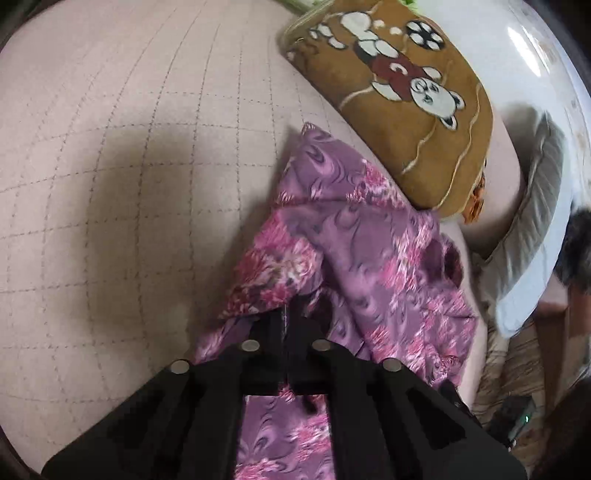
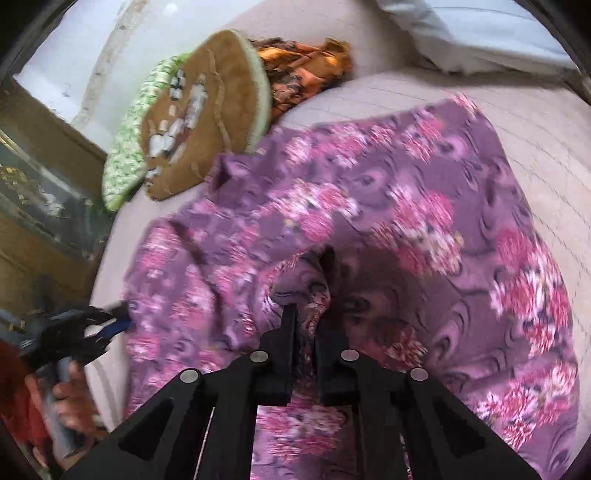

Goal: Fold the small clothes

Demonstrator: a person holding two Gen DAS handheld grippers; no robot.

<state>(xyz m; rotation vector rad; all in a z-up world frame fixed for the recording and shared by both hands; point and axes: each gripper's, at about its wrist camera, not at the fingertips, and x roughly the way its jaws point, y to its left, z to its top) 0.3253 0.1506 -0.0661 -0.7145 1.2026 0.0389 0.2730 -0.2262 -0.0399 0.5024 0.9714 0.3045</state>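
A purple garment with pink flowers (image 1: 351, 240) lies rumpled on a pale pink quilted bed (image 1: 110, 147). My left gripper (image 1: 285, 314) is shut on a bunched edge of it, with cloth draped under and around the black fingers. In the right wrist view the same garment (image 2: 369, 206) spreads wide across the bed. My right gripper (image 2: 306, 314) is shut on a raised fold near its middle. At the far left of that view a hand holds the left gripper (image 2: 110, 321) at the garment's edge.
A brown cushion with a bear picture (image 1: 406, 92) leans just beyond the garment, also visible as the brown cushion (image 2: 207, 122). An orange patterned cloth (image 2: 303, 70) lies behind it. A pale pillow (image 2: 461, 33) sits at the bed's head. A wooden cabinet (image 2: 37, 184) stands beside the bed.
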